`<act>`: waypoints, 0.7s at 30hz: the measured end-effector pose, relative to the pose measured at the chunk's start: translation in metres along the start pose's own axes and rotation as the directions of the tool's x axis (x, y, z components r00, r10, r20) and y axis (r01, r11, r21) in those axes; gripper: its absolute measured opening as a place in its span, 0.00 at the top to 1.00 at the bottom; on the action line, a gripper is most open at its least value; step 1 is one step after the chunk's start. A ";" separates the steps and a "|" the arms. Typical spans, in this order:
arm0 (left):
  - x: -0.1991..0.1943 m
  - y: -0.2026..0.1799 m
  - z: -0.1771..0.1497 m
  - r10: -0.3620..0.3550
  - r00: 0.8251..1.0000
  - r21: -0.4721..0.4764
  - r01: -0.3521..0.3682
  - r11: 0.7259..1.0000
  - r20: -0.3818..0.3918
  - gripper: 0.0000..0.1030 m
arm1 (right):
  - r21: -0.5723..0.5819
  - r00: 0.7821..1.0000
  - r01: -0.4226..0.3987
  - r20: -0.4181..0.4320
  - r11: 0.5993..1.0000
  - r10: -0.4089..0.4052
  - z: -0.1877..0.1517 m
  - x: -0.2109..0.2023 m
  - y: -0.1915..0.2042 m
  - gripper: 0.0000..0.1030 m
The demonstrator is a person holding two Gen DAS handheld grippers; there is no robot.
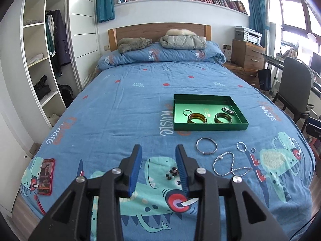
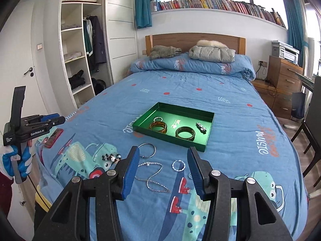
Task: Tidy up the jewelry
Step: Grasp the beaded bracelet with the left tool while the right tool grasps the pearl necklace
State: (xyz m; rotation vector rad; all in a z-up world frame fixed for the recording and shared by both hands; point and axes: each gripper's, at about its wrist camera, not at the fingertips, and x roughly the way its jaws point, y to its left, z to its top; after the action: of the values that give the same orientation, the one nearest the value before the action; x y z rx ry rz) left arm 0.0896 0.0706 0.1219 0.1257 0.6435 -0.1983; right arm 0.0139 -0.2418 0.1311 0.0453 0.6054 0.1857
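On the bed [image 1: 124,104], a beaded bracelet [image 1: 172,173] was noted between the spread, empty fingers of the left tool [image 1: 158,150]; judged light and loose, best pinched across its bunched beads. The right tool [image 2: 163,152] was likewise spread above the chain necklace [image 2: 152,177].

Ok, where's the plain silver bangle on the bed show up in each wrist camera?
Left wrist: silver bangle right of center, just below the green tray.
Right wrist: silver bangle left of center, below the tray's near-left wall.
Shared landmark: the green tray.
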 end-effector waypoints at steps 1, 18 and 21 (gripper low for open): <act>0.004 -0.001 -0.006 -0.005 1.000 0.012 0.005 1.000 -0.009 0.68 | -0.002 1.000 -0.006 -0.010 1.000 0.006 -0.004 0.003 0.002 0.52; 0.151 -0.026 -0.070 -0.140 0.950 0.115 0.177 0.977 -0.279 0.63 | -0.048 0.954 -0.145 -0.270 0.988 0.127 -0.081 0.134 0.019 0.35; 0.171 -0.027 -0.070 -0.126 0.947 0.142 0.173 0.975 -0.294 0.63 | -0.065 0.946 -0.156 -0.297 0.986 0.130 -0.085 0.157 0.020 0.34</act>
State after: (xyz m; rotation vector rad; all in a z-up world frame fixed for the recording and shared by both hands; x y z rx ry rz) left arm 0.1765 0.0318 -0.0391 0.2700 0.9241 -0.3863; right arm 0.0886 -0.1940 -0.0245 -0.0236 0.8893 0.3644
